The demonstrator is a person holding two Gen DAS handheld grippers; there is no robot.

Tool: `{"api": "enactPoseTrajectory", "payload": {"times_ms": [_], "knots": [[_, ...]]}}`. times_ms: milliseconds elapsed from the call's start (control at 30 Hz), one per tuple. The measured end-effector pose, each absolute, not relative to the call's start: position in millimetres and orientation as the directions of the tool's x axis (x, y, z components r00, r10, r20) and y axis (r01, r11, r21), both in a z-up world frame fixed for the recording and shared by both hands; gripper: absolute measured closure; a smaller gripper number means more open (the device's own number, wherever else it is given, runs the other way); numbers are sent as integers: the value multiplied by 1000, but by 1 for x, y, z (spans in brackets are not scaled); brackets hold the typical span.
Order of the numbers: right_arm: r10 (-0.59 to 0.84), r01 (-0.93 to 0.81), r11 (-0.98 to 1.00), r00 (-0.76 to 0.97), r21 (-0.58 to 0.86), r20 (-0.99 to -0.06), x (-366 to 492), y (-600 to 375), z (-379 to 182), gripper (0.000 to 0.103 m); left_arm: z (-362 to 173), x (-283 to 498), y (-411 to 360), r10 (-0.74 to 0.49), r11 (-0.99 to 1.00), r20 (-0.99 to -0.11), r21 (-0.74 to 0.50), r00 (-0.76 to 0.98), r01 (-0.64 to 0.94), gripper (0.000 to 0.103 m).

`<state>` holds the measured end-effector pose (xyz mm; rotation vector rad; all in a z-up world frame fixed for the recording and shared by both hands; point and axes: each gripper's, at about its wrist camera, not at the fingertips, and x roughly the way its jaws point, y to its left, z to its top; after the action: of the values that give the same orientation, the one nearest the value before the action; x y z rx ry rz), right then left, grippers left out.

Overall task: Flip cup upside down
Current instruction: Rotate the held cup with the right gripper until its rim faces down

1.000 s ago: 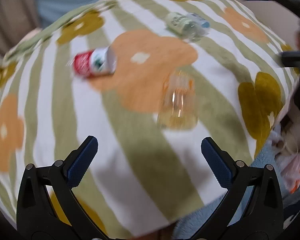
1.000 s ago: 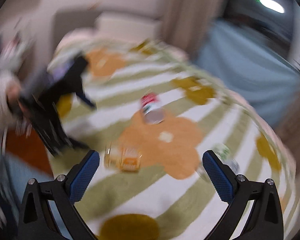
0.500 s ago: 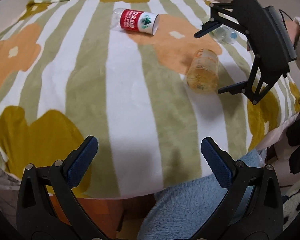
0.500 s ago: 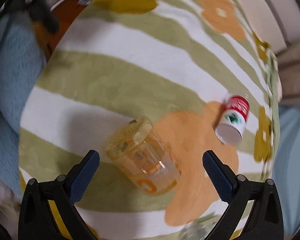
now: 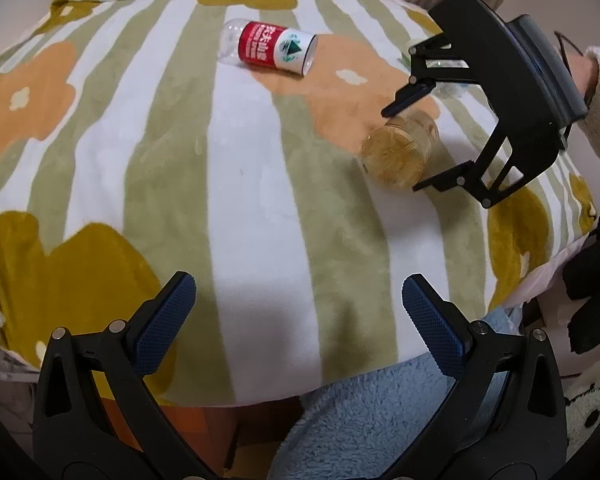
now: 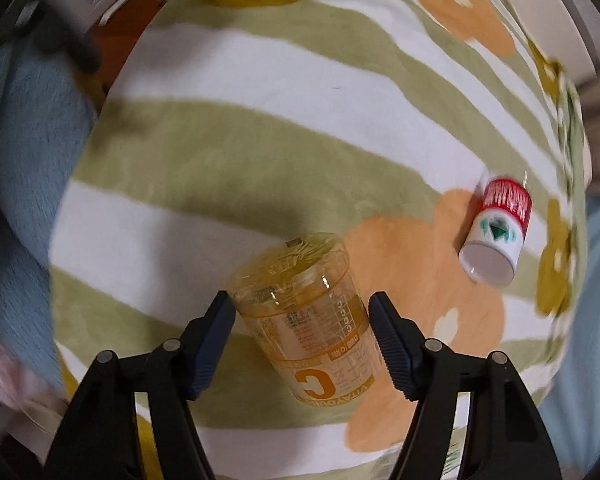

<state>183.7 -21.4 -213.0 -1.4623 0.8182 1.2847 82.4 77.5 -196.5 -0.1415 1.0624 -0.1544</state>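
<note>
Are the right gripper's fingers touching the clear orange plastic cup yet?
Cannot tell. In the right wrist view the fingers flank the cup, and any gap is too thin to judge.

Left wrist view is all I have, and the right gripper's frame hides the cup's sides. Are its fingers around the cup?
Observer: Yes. In the right wrist view the cup lies on its side on the blanket, between the fingers of the right gripper, one on each flank.
Operator: Clamped?
Observer: Cannot tell. Both fingers sit right at the cup wall with no clear gap, but no squeeze shows either.
Operator: Which end is nearer the gripper body?
Observer: The end whose label has a big orange C.
</note>
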Motion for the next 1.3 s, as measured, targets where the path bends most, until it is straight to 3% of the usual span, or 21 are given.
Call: {"api": "enactPoseTrajectory", "payload": {"times_ms": [133, 467, 733, 833, 1067, 1300], "knots": [[97, -999, 20, 33, -31, -995, 216, -8, -197, 38, -189, 82, 73, -227, 973, -840, -212, 492, 86, 0], [19, -818, 570, -77, 74, -997, 284, -13, -201, 38, -176, 75, 62, -251, 968, -815, -216, 522, 128, 0], [-16, -819, 574, -37, 22, -999, 282, -7, -214, 35, -173, 70, 70, -248, 968, -811, -222, 530, 113, 0], [-41, -859, 510, 18, -36, -999, 276, 1, -212, 13, -171, 67, 73, -244, 969, -805, -219, 540, 112, 0], [-132, -929, 361, 36, -82, -991, 270, 11, -206, 13, -172, 66, 71, -234, 972, -807, -201, 542, 122, 0], [-166, -937, 342, 19, -76, -986, 272, 34, -210, 13, -173, 66, 70, -236, 972, -810, -201, 536, 123, 0]]}}
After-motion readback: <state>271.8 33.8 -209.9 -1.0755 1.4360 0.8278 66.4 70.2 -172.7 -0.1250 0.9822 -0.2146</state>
